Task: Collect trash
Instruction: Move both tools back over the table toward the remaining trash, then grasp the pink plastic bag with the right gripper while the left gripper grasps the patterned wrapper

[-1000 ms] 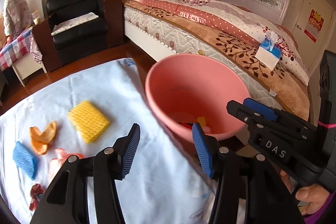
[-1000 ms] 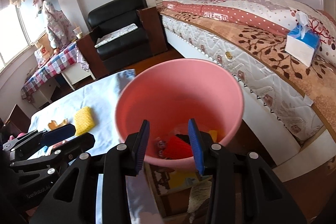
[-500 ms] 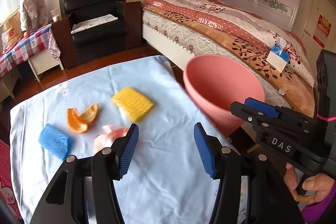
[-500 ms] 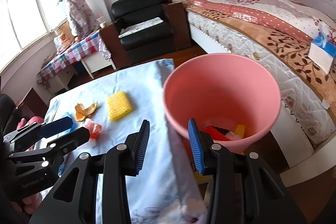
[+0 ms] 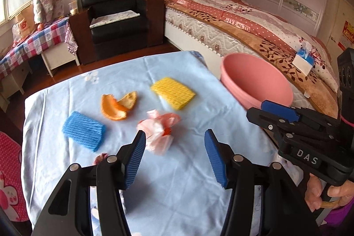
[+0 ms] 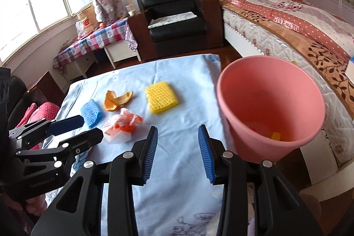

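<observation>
Tools spread wide and empty: your left tool (image 5: 174, 156) hangs over the blue-clothed counter (image 5: 177, 180) just short of a crumpled pink plastic wrapper (image 5: 158, 127), while your right tool (image 6: 178, 154) hovers nearer the pink bin (image 6: 270, 107) at the counter's right edge. Beyond the wrapper lie orange peel (image 5: 118, 104), a blue foam net (image 5: 84, 131) and a yellow foam net (image 5: 173, 93). Yellow scrap (image 6: 276, 136) shows inside the bin.
</observation>
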Demonstrator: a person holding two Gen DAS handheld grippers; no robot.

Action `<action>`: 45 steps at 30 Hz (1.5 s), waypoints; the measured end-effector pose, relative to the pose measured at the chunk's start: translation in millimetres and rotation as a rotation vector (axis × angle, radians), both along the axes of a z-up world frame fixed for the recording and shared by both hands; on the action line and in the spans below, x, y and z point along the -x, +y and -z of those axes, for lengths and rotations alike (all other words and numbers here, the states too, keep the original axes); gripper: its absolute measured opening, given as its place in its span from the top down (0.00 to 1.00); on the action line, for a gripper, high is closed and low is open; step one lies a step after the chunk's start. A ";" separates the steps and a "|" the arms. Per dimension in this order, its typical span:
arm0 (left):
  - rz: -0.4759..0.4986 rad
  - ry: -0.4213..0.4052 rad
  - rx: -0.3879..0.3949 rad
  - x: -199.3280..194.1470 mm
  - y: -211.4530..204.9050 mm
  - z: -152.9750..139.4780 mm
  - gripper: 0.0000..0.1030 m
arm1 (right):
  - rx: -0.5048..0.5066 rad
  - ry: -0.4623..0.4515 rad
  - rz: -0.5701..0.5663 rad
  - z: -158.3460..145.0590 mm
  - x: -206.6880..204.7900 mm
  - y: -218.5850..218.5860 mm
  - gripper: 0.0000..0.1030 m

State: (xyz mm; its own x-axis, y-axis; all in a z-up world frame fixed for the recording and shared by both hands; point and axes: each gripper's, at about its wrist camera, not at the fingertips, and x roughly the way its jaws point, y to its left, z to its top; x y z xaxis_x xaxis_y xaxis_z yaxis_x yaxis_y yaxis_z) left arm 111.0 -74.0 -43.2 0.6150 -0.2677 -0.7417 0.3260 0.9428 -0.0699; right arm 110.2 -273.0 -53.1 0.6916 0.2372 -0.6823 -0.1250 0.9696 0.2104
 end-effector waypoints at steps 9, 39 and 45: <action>-0.042 0.004 0.004 1.7 29.2 3.3 0.47 | 0.006 0.002 -0.029 0.3 -0.3 18.9 0.62; -0.257 0.147 0.064 33.2 139.5 53.3 0.47 | 0.015 0.040 -0.214 14.7 1.8 76.5 0.62; -0.220 0.151 0.100 27.2 122.7 57.6 0.47 | 0.014 0.057 -0.229 19.3 -0.3 82.5 0.62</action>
